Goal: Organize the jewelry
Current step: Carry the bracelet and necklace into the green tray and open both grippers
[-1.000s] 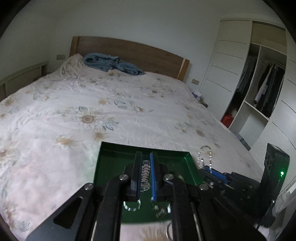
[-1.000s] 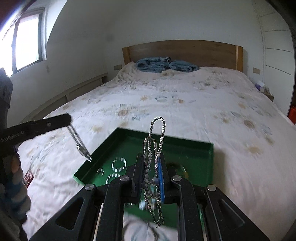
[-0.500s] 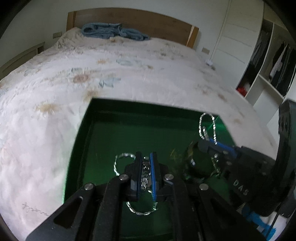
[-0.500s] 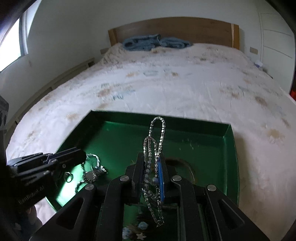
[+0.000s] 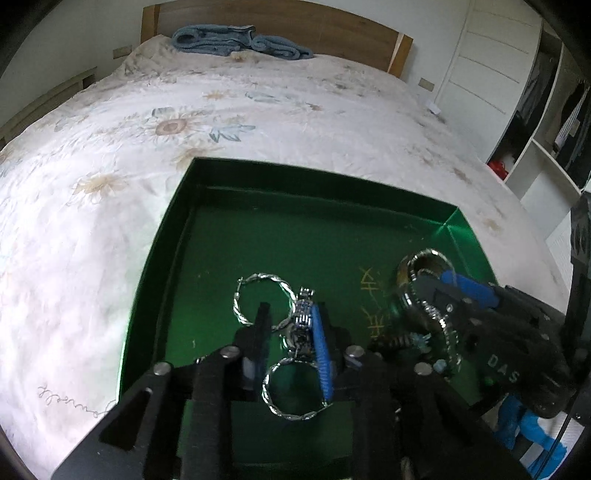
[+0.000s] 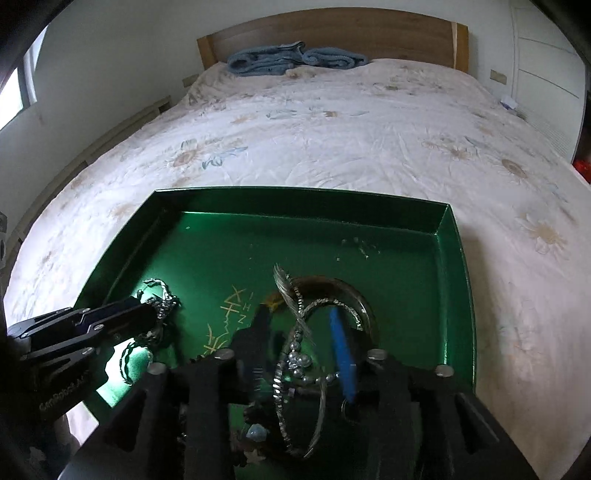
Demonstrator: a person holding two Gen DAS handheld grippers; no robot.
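A green tray [image 5: 177,236] [image 6: 452,266] lies on the bed. My left gripper [image 5: 288,325] is open low inside it, and a silver link chain [image 5: 303,314] rests against its blue finger. Two twisted silver hoops [image 5: 258,280] [image 5: 291,395] lie on the tray floor under it. My right gripper [image 6: 301,332] is open over the tray's near right part. A silver and beaded necklace [image 6: 295,354] drops loosely between its fingers onto the tray. The right gripper also shows in the left wrist view [image 5: 428,291], the left one in the right wrist view [image 6: 162,308].
The tray lies on a white flowered bedspread [image 5: 221,122]. A blue blanket [image 6: 295,59] lies by the wooden headboard [image 6: 332,29]. An open wardrobe [image 5: 546,110] stands to the right. Gold writing [image 6: 229,317] marks the tray floor.
Both grippers have come down into the tray and opened. The left one has let go of the link chain, the right one of the necklace, which now slumps onto the tray.
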